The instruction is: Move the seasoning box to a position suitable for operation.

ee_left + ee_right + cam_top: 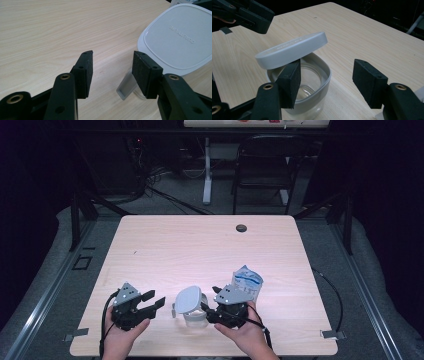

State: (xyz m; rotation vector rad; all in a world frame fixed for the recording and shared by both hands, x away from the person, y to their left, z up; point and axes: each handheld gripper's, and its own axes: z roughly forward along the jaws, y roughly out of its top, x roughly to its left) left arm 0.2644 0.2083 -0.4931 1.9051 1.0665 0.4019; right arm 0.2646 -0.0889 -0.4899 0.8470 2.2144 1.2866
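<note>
Lifting the lid (292, 48) off the clear jar (322, 82) is looking like the job going on here. The right tool (327, 72) is standing wide open and is gripping nothing. Its one pad is sitting right under the lid's near edge, maybe touching it, and the other pad is waiting well off to the side, over the bare surface (200, 245).

The left tool (112, 60) is also standing open with nothing between its pads. The lid is lying just ahead of it, a bit to one side.

To do this well, the right tool should be keeping the jar from sliding (it is see-through and likely slippery). The left tool should be moving in on the lid's rim, closing on the thin edge, and lifting straight up without knocking the jar over.

The lid is not lying flat. It is leaning on the jar's rim. From the right tool, its low end is pointing toward the left tool and its high end is pointing away. Its long side is running along that same slope. The jar is standing upright with its mouth facing up.

A blue and white pouch (247, 282) is lying just behind the right tool.
</note>
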